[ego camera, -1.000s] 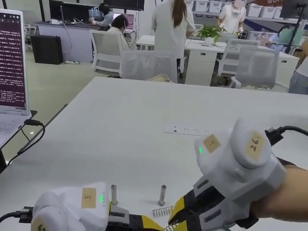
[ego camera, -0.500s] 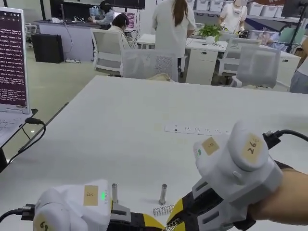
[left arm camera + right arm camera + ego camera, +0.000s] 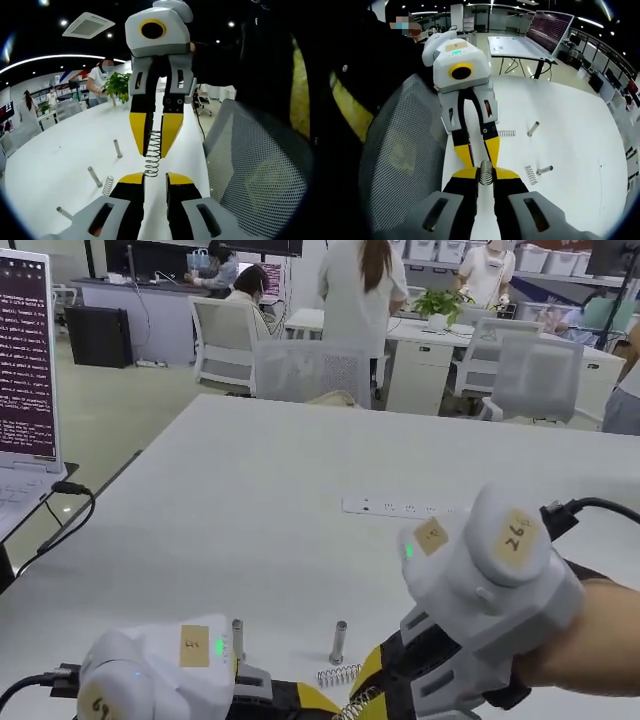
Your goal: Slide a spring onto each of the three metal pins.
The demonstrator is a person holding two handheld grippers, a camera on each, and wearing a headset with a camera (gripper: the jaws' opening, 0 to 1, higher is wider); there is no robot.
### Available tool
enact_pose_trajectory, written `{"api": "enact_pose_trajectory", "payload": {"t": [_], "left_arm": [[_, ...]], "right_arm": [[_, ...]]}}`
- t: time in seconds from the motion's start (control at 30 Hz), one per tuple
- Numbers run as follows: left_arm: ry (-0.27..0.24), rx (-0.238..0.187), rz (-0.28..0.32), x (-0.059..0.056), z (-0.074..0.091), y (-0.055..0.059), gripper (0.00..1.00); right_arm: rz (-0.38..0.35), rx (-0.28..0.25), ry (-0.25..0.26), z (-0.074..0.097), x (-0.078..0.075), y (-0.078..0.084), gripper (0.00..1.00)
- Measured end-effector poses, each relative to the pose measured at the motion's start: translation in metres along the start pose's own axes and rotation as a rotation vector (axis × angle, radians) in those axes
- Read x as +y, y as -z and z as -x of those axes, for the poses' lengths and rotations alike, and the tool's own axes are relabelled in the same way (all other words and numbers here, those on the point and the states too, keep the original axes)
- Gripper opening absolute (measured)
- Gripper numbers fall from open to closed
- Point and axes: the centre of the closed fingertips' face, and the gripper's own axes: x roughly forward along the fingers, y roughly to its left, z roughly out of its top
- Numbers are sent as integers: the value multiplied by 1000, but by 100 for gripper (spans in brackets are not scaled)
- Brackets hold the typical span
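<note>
The right gripper (image 3: 486, 175) is clamped on a spring (image 3: 486, 172). The spring sits between its yellow jaw tips and sticks out forward toward the left gripper (image 3: 156, 178). The two grippers face each other nose to nose, with their tips almost meeting. The left gripper's jaws stand a narrow gap apart. The free end of the held spring reaches just to that gap, closer to one jaw than the other, and does not look pinched there. To the left of the left gripper's jaws, in its own view, three metal pins (image 3: 94, 176) stand bare on the white table (image 3: 60, 165), apart from both grippers' tips. A loose spring (image 3: 107, 184) lies just beside the middle pin. Seen from the right gripper, a second loose spring (image 3: 507, 133) lies ahead and to the right, just past the left gripper's jaws and near the farther pin.
</note>
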Motion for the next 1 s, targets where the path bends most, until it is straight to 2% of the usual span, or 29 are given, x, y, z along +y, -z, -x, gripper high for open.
{"api": "enact_pose_trajectory", "payload": {"t": [0.23, 0.33, 0.53, 0.63, 0.83, 1.0], "left_arm": [[-11, -13, 30, 3, 1, -1, 21], [-25, -10, 52, 6, 2, 2, 29], [-48, -6, 76, 11, 6, 8, 36], [-76, -6, 95, 16, 10, 11, 43], [-118, -14, 118, 22, 18, 16, 48], [-175, -11, 152, 30, 28, 27, 54]], "right_arm": [[-10, 16, 21, 6, -6, 6, 8], [-21, 25, 34, 9, -10, 11, 8], [-31, 42, 53, 14, -15, 19, 8], [-38, 50, 65, 16, -19, 23, 8], [-47, 55, 80, 21, -23, 27, 8], [-59, 57, 95, 25, -27, 31, 8]]}}
